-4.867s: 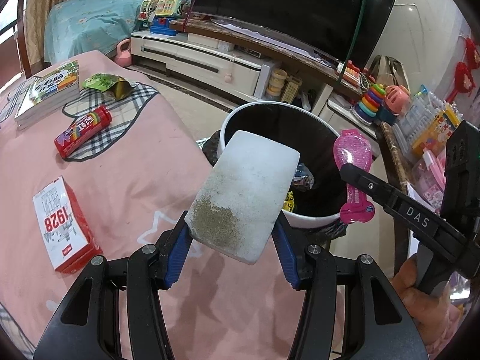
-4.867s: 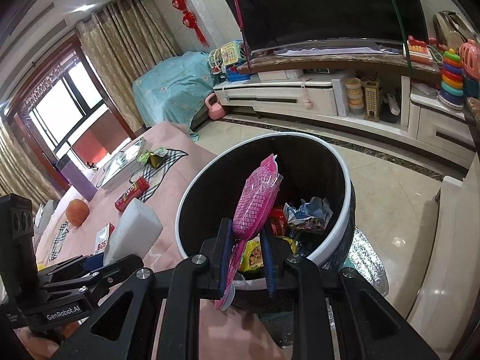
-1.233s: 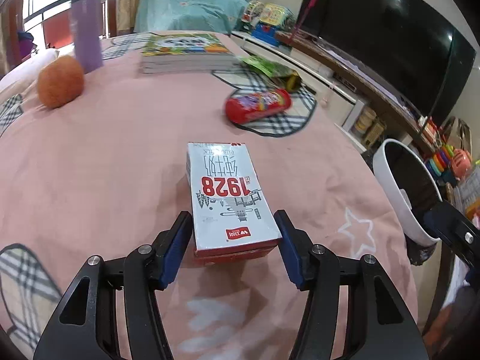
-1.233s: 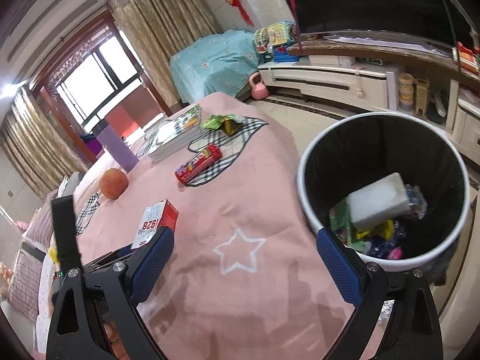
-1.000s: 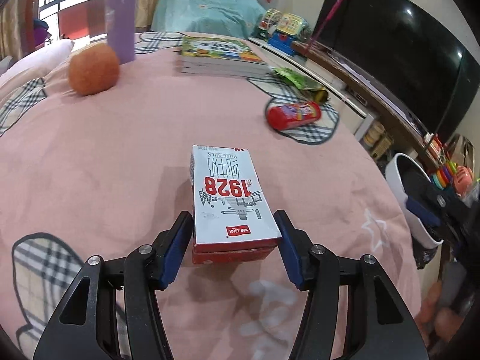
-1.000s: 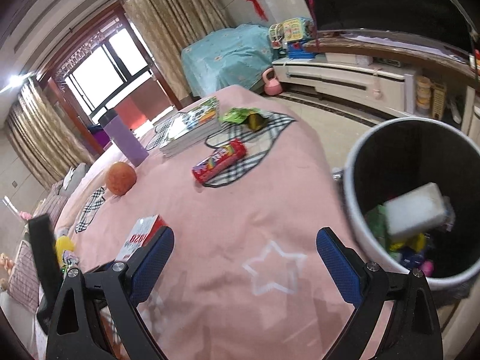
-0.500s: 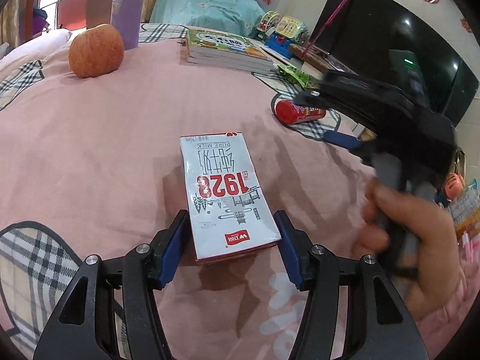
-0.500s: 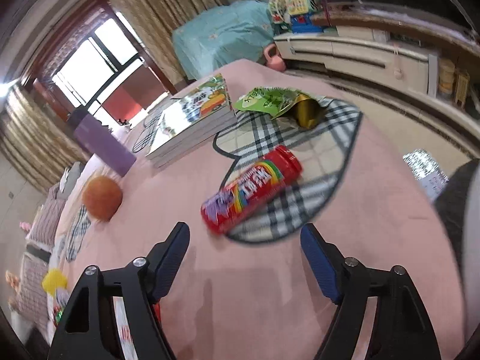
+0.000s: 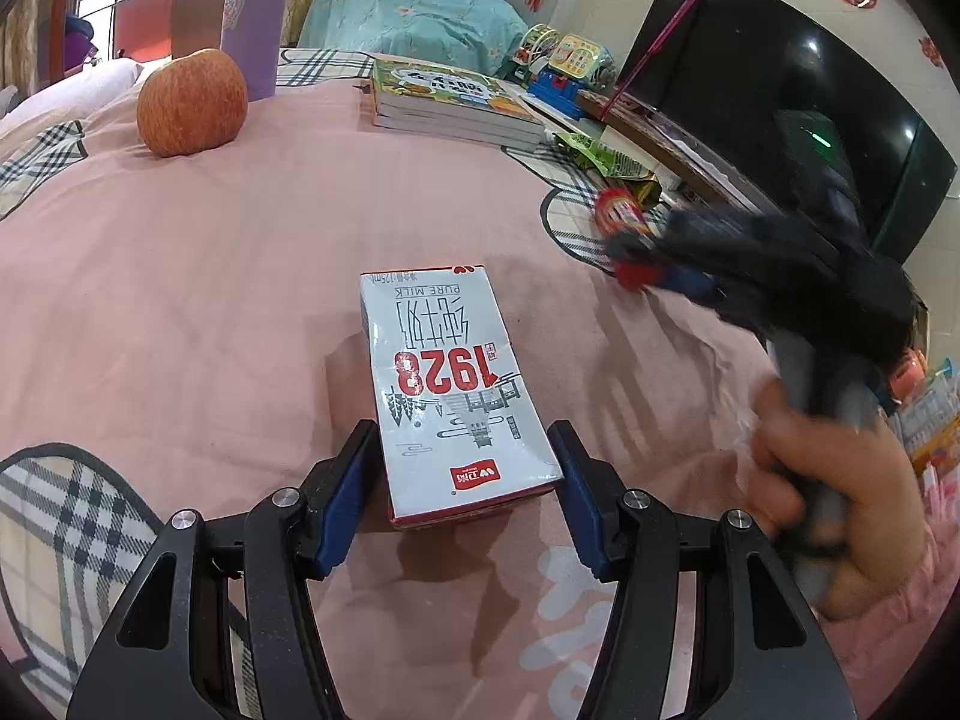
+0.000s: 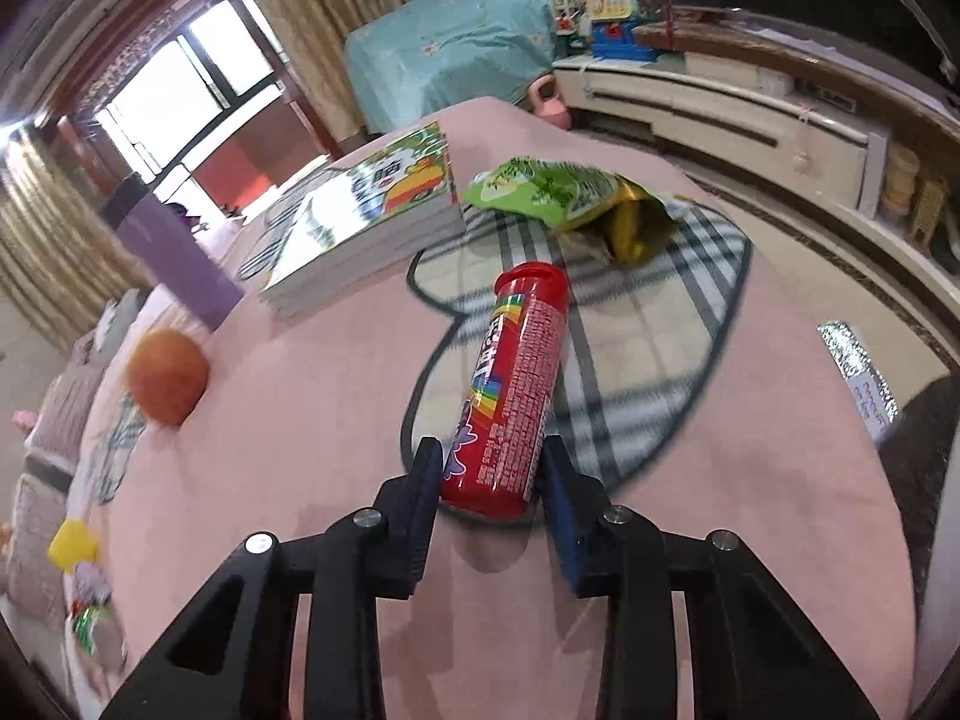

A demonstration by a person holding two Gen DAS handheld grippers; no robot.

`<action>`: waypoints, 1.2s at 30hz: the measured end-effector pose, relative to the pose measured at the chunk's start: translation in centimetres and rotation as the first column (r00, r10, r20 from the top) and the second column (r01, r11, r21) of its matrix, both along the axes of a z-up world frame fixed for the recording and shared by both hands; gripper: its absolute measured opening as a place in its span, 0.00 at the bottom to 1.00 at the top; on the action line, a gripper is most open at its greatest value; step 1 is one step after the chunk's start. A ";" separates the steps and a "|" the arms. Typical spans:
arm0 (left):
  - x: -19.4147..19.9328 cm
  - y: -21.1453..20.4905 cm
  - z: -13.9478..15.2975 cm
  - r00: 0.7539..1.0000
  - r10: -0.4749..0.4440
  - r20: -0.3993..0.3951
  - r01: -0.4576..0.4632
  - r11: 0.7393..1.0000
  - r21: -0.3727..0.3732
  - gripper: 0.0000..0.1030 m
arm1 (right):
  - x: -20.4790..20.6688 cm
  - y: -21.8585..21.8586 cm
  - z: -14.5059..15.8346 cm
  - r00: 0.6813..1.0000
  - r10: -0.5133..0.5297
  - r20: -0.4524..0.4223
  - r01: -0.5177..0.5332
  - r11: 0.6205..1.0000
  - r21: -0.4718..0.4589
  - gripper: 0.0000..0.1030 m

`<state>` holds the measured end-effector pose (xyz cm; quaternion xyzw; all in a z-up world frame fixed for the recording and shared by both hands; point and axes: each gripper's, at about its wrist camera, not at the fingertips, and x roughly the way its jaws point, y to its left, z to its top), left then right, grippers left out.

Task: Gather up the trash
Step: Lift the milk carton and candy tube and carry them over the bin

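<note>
Since a second earlier the right gripper (image 10: pixel 489 474) had swung away from the bin and narrowed its jaws around the base of the red candy tube (image 10: pixel 510 387) lying on the checked patch of the pink cloth (image 10: pixel 288 420); whether the pads had fully clamped could not be told. The left gripper (image 9: pixel 465 480) remained low and level over the cloth, its blue pads flanking the near end of the milk carton (image 9: pixel 447 384), seemingly in contact but not visibly squeezing. Judged from this, two more items were about to be collected.
</note>
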<state>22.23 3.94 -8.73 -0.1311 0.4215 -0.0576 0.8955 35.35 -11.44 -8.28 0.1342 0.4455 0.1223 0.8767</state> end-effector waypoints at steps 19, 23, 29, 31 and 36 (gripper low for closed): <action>0.3 -0.6 0.5 0.999 0.023 -0.024 -0.022 0.998 0.055 0.59 | -10.4 -1.9 0.5 0.994 0.098 0.057 -0.093 0.991 -0.096 0.41; 1.2 -0.6 0.4 0.998 0.057 -0.042 -0.053 0.995 0.083 0.59 | -10.1 -2.1 0.4 0.995 0.076 0.062 -0.071 0.994 -0.079 0.46; 2.1 -1.6 0.1 0.997 0.056 -0.044 -0.049 0.988 0.147 0.52 | -9.6 -2.8 -0.5 0.998 0.032 0.054 -0.029 0.998 -0.054 0.44; 2.0 -2.0 0.1 0.998 0.048 -0.040 -0.041 0.986 0.164 0.52 | -9.6 -2.3 -0.5 0.997 0.040 0.059 -0.035 0.996 -0.080 0.38; 1.5 -2.6 0.3 0.999 0.037 -0.038 -0.030 0.985 0.169 0.51 | -10.3 -1.9 -0.4 0.995 0.069 0.068 -0.062 0.993 -0.096 0.30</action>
